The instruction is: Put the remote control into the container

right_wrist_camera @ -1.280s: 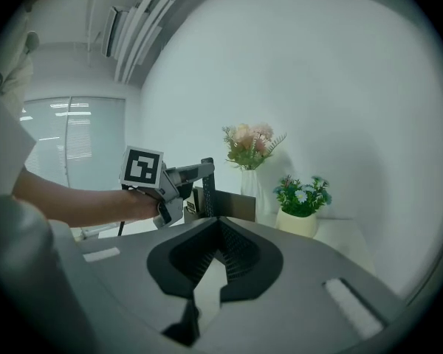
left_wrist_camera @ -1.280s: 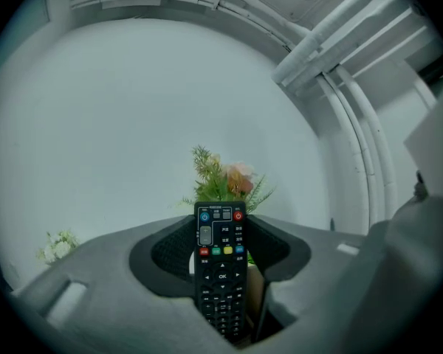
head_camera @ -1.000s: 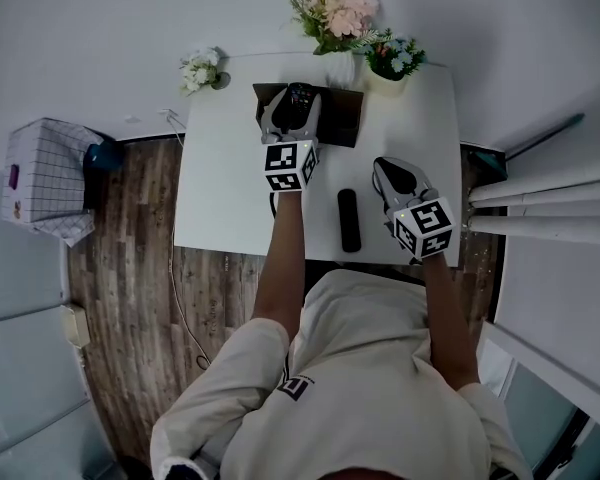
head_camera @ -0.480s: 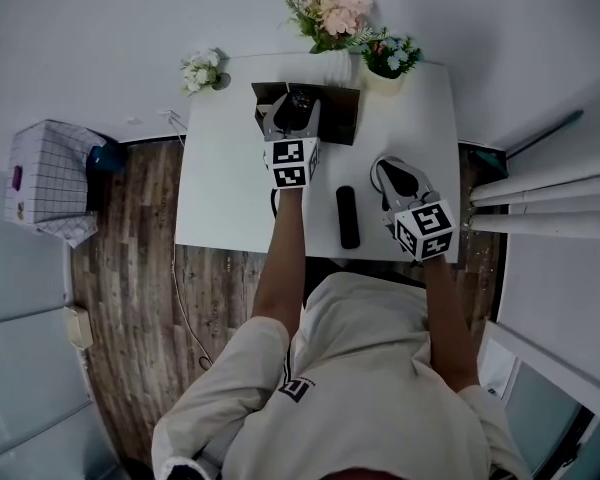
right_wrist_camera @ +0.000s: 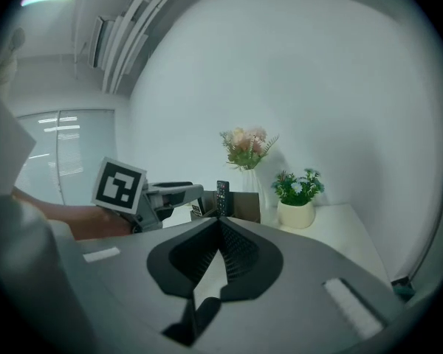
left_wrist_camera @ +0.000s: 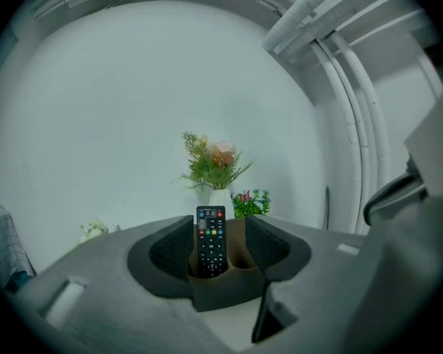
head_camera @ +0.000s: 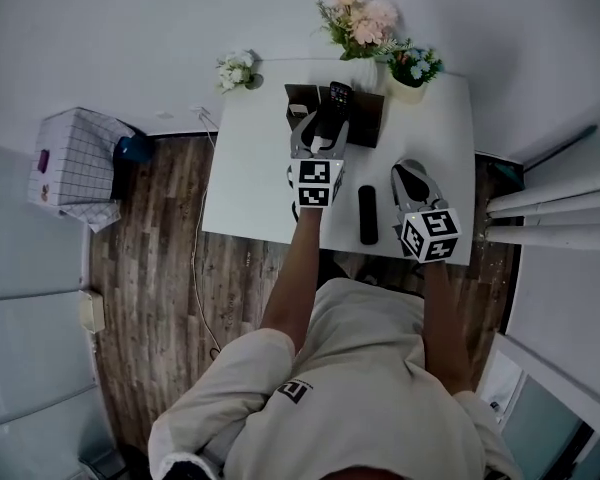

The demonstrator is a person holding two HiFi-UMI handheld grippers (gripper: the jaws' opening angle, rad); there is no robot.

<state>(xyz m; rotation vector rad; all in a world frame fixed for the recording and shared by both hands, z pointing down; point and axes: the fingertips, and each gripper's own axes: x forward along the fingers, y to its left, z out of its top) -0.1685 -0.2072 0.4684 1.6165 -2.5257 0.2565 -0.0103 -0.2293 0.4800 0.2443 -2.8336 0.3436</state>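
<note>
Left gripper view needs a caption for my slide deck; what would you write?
Remote control stands upright in the brown container, seen between the open jaws of the left gripper, flowers behind.

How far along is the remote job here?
Done: one remote stands upright in the container. In hand: nothing; left tool is open, not gripping it, right tool shut and empty. Left: a second remote lies on the table, should it go in too.

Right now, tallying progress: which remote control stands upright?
The remote control in the brown container; the other remote lies flat on the white table.
</note>
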